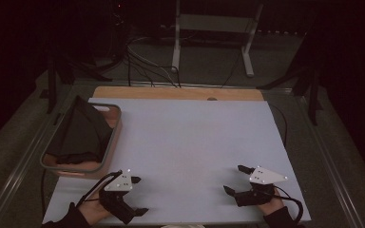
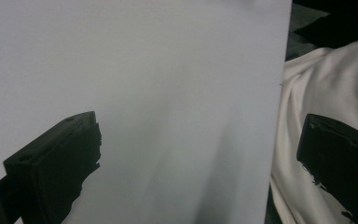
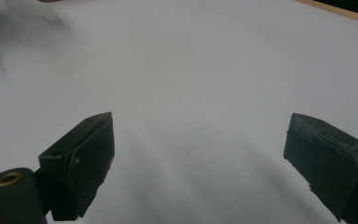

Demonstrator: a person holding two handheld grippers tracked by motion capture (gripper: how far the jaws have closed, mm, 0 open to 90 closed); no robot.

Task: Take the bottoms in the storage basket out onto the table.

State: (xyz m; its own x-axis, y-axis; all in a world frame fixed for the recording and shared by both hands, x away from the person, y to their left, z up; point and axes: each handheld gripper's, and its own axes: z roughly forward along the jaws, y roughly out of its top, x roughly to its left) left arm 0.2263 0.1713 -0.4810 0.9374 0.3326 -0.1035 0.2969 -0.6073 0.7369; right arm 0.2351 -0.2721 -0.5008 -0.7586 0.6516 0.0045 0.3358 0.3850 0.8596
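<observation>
High view: a dark cloth (image 1: 83, 130) lies heaped in the basket (image 1: 115, 124) at the left edge of the white board (image 1: 195, 142). It looks soft, light and limp, so a pinch on the raised fold near the basket's far corner should lift it. The left gripper (image 1: 139, 195), jaws spread and empty, sits just in front of the basket. The right gripper (image 1: 235, 179), also spread wide, rests well apart from the basket.

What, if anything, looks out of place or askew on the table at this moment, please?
The basket at the table's left edge holds dark cloth bunched unevenly inside. Otherwise nothing stands out: the left tool and right tool are open, holding nothing.
</observation>
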